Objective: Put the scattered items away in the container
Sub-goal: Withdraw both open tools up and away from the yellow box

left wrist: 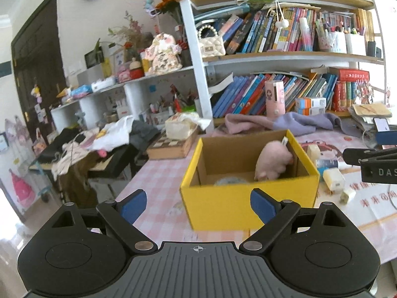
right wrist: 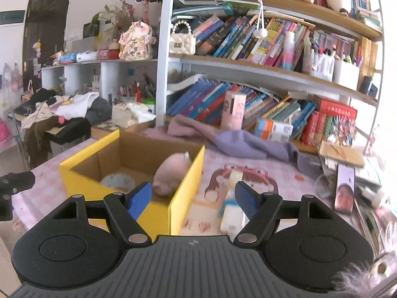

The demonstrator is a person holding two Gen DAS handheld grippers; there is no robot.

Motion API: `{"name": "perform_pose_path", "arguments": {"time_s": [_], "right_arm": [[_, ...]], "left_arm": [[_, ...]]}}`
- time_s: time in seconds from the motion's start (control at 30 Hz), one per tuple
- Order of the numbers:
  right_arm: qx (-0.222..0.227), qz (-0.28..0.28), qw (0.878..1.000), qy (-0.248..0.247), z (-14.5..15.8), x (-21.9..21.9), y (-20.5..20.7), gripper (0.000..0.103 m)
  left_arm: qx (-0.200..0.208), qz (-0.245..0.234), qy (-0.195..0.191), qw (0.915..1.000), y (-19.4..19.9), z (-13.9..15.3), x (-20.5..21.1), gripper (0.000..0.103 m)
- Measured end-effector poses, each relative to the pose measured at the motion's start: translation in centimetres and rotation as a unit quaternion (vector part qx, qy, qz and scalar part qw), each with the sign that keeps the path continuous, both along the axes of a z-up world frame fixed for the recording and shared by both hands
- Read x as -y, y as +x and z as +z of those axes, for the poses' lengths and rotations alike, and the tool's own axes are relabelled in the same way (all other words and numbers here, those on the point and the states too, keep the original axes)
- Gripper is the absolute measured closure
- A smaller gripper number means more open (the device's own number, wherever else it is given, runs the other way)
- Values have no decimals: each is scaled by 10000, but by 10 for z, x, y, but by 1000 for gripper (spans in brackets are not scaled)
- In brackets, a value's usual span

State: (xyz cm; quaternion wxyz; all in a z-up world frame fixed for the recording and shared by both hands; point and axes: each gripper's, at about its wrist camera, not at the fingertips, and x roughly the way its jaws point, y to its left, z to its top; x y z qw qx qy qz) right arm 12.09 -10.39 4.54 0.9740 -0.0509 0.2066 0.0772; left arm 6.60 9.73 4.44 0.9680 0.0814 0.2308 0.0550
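Between picks: pink plush toy (right wrist: 171, 176) already inside yellow cardboard box (left wrist: 248, 203). Left gripper (left wrist: 198, 206) wide open, empty; right gripper (right wrist: 193, 198) half-open, empty. Next, probably: line up right over white rectangular packet (right wrist: 232, 217) beside box, clamp.

wrist views, both facing yellow box (left wrist: 248, 198)

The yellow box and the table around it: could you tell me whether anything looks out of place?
Yes: inside the yellow box, the pink plush slumps against one wall, while several small white items lie scattered on the table beside it.
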Motion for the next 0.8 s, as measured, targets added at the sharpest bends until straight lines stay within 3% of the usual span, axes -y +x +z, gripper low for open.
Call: {"name": "perform_pose_path", "arguments": {"time_s": [0.27,0.8], "right_arm": [[-48,-54,10000,11,-12,-3,-62,30],[-79,-61,9999,-81,-30,3,-120,29]], "left_arm": [[-72,35,-102,9999,-47,-9,-1,10],[-314,-3,-217,9993,-88,-32,8,10]]}}
